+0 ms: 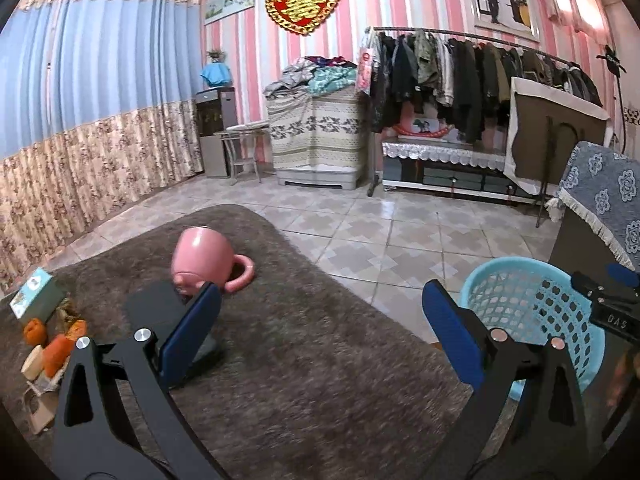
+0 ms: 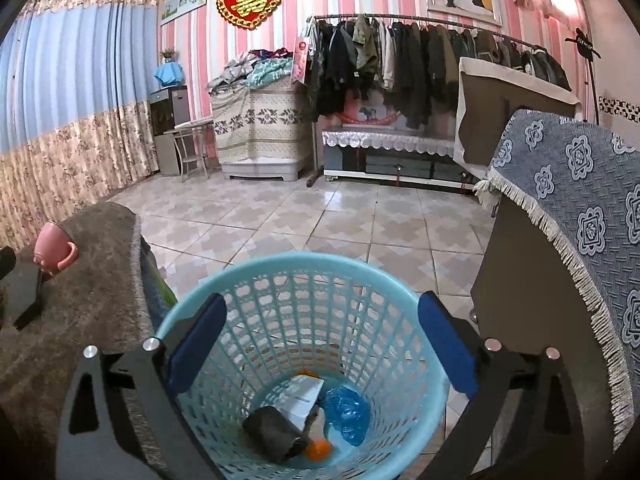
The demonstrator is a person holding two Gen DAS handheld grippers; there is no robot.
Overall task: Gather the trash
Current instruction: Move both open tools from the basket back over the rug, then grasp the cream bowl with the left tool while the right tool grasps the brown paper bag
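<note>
While both jaws stand spread and empty, right gripper (image 2: pixel 320 344) hangs over the pale blue plastic lattice basket (image 2: pixel 400 280); left gripper (image 1: pixel 320 320) over the shaggy brown rug. Crumpled orange wrappers (image 1: pixel 56 348) at rug's left edge (light, soft): pinch mid-bunch.

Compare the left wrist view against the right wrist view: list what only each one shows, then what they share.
Only the left wrist view shows the trash left on the brown rug: orange peels, a teal box and cardboard scraps, plus the open left tool.

Only the right wrist view shows the basket's contents: a white carton, a blue bag, a dark wad and an orange piece, below the open, empty right tool.

Both show the blue basket, the pink mug lying tipped on the rug, and the clothes rack.
</note>
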